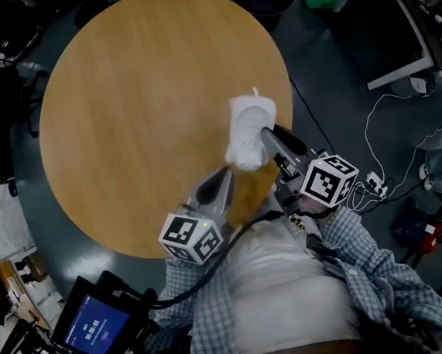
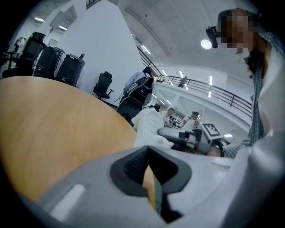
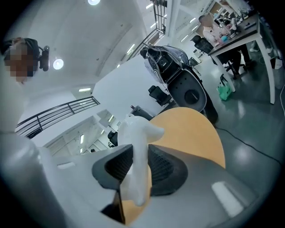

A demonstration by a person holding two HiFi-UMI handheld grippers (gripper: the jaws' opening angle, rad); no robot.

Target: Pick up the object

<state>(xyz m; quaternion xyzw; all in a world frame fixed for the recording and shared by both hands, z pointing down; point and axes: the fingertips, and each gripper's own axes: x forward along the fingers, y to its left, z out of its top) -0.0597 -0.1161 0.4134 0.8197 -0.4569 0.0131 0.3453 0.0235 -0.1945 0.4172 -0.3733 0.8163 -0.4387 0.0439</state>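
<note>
The right gripper (image 1: 270, 142) has its jaws clamped partway on the white object (image 1: 247, 127), which sits over the near right part of the round wooden table (image 1: 137, 118); whether it touches the wood is unclear; the left gripper (image 1: 220, 182), just beside it, is closed and empty.

A white moulded object (image 1: 247, 129) stood near the right edge of a round light-wood table (image 1: 121, 104), and the grey right gripper (image 1: 267, 141), carrying its cube of square markers, reached in with its tip against the object's lower side. The grey left gripper (image 1: 224, 177) lay just beside it over the table's near edge, pointing at the same object. A dark tablet with a blue screen (image 1: 95, 326) sat lower left, and white cables (image 1: 387, 129) trailed across the grey floor (image 1: 334, 60) to the right.
</note>
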